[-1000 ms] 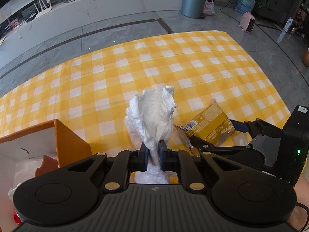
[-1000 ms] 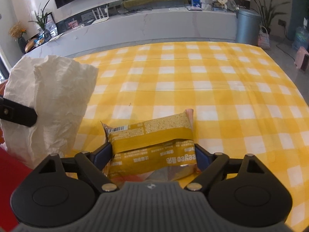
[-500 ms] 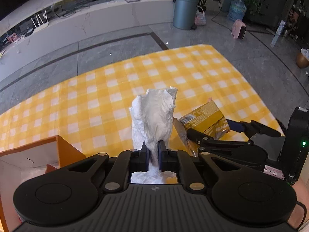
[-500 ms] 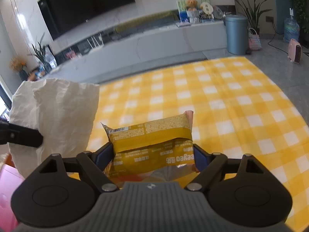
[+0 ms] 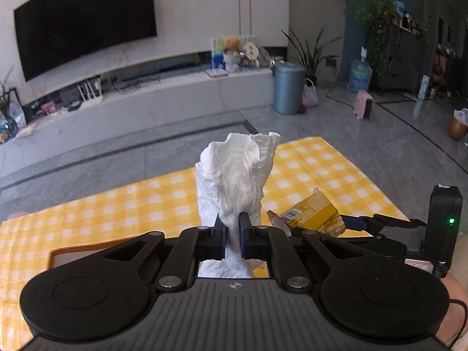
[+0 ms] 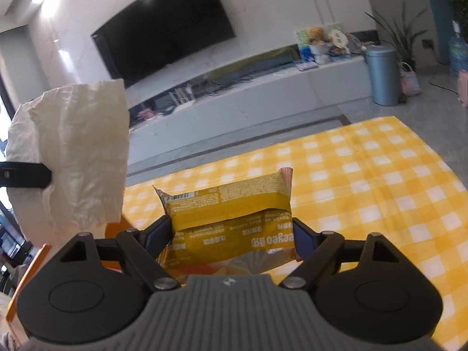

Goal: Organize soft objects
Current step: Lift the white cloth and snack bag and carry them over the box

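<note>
Left wrist view gives me only a thin slice of the orange box (image 5: pixel 87 253): its rim and a strip of pale inner wall show just above the gripper body, low on the left, and I cannot tell from here what lies inside it. My left gripper (image 5: pixel 231 235) is pinched nearly closed on the white crumpled diaper (image 5: pixel 234 181), which stands upright between the pads and rises well above the yellow checked cloth (image 5: pixel 321 169). To its right I see my right gripper (image 5: pixel 321 225) holding the yellow snack packet (image 5: pixel 313 215) at about the same height. From the right wrist, the jaws sit at a medium spread, pressing the packet (image 6: pixel 231 216) by its two short ends, label side upside down toward me, with the diaper (image 6: pixel 73 152) hanging off to the left and an edge of the orange box (image 6: pixel 27 275) at the lower left corner. Compared with a second ago, both tools have been raised and tilted up: the cloth has dropped lower in both views, the television (image 5: pixel 84 26) and the grey bin (image 5: pixel 288 87) have come into sight, and much less of the box shows. Both grips look unchanged.
</note>
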